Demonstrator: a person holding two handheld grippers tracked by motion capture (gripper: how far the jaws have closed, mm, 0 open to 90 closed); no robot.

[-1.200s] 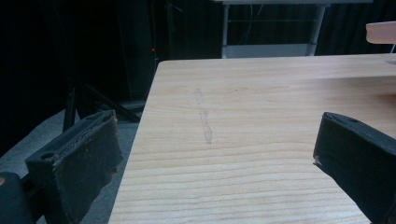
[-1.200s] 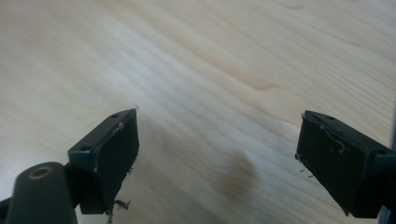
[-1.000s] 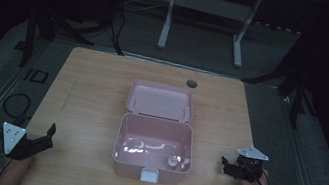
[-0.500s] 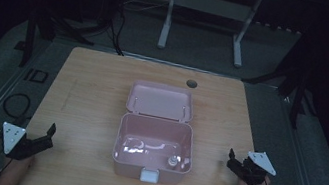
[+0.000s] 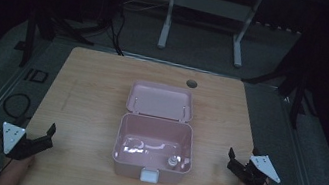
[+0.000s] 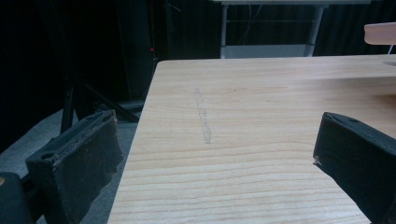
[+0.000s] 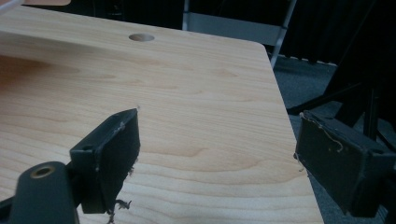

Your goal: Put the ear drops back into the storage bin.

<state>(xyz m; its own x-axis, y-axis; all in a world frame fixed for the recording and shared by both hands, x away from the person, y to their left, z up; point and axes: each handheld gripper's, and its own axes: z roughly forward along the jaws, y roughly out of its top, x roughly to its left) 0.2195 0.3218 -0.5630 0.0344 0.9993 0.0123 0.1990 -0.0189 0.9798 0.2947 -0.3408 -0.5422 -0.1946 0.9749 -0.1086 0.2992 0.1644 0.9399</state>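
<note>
- The pink box (image 5: 153,149) sat at the middle of the counter (image 5: 90,100), toward my near edge, with its lid (image 5: 161,101) thrown back flat at twelve o'clock of the tub.
- Inside the tub I could make out a small bottle-like item (image 5: 172,162) near the five o'clock corner and some pale, glossy stuff (image 5: 135,146) along the floor at about seven o'clock; what either was, I could not tell in that dim light.
- The white latch (image 5: 149,174) hung at the six o'clock wall, undone.
- My left gripper (image 5: 40,138) rested at roughly eight o'clock of the box, well apart from it, fingers (image 6: 77,161) spread wide with nothing but bare wood between them.
- My right gripper (image 5: 236,164) lay at about four o'clock of the box, also apart from it, its fingers (image 7: 109,149) wide and empty over the counter near the right edge.
- I judged the loading as done or nearly so: things lay in the tub, both grippers were free, and nothing loose showed on the counter.
- What I reckoned was left: swinging the lid over from twelve o'clock, pressing it down, and snapping the latch.
- The cable hole (image 5: 191,83) at one o'clock of the lid played no part.
</note>
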